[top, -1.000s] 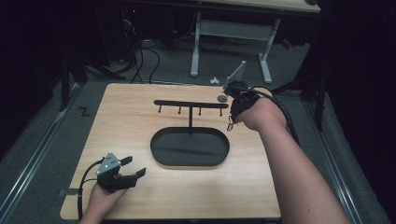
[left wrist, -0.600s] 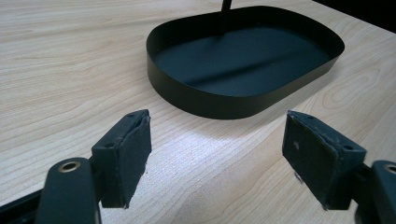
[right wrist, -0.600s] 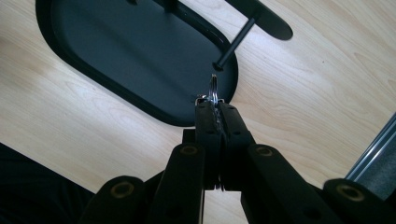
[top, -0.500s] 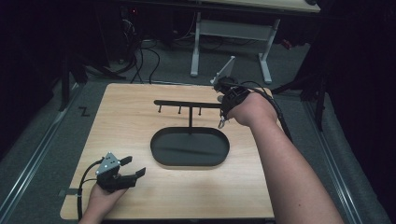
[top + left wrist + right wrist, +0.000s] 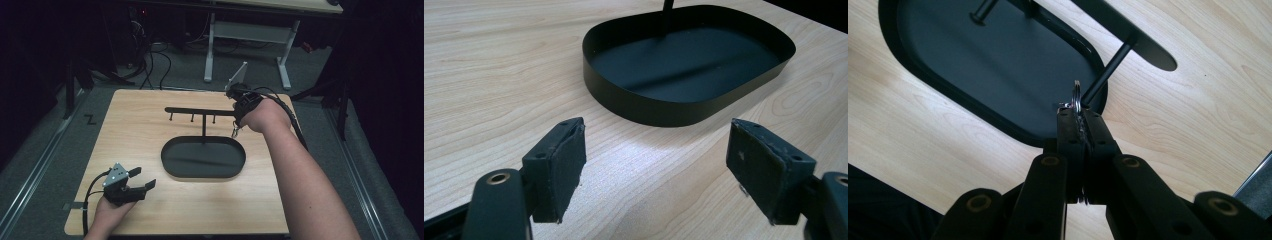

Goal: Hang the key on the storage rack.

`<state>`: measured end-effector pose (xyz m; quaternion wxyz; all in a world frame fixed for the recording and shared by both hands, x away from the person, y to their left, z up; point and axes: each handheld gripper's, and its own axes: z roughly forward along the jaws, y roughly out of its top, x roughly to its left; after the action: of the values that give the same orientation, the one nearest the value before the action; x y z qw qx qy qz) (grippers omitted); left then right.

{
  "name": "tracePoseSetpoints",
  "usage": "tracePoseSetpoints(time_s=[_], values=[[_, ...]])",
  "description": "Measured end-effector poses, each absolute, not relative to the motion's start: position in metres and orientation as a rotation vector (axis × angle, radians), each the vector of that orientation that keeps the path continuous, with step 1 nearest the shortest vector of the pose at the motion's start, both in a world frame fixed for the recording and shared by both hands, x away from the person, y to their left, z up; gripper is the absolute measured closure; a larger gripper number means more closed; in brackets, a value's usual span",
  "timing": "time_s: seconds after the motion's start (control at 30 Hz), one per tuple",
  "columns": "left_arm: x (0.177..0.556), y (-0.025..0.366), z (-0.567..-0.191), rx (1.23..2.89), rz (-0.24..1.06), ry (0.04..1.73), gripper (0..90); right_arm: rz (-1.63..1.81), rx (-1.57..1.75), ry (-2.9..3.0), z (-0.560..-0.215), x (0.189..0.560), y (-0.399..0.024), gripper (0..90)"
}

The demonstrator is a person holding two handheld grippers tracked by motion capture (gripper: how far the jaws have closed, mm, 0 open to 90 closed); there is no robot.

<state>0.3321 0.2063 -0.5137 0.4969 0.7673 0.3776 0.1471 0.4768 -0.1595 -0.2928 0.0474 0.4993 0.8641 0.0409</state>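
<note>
Dark room, grey floor, pale wooden table [image 5: 145, 130] under the lamp. Nearest, at the front left corner: left gripper [image 5: 142, 186] resting on the wood in a hand [image 5: 107, 215], jaws spread wide with nothing between them, pointed toward the black oval tray [image 5: 634, 102]; unmoved since the earlier frames. Farther in, at the table's middle: that tray, a thin post rising from it to a black hanger bar [image 5: 195, 111] with small pegs beneath. At the bar's right end: right gripper [image 5: 236, 98], carried leftward and a little nearer to the bar than a second ago, then out over the far right of the table. Jaws clamped tight on a metal key ring [image 5: 1076, 102], ring tip poking out past the pads, just beside a peg [image 5: 1103, 77], tray below. Something small dangling under the right wrist in the high view, too small to identify.
</note>
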Motion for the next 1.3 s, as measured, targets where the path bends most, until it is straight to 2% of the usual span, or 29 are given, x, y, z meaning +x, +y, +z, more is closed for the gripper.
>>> tracePoseSetpoints(time_s=[0.73, 1.3], values=[[0.334, 0.207, -0.514, 1.860, 0.346, 0.920, 24.6, 0.123, 1.531, 2.598, -0.293, 0.493, -0.165, 88.3], [0.334, 0.206, -0.515, 1.866, 0.343, 0.921, 24.6, 0.120, 1.522, 2.575, -0.289, 0.487, -0.170, 88.1]])
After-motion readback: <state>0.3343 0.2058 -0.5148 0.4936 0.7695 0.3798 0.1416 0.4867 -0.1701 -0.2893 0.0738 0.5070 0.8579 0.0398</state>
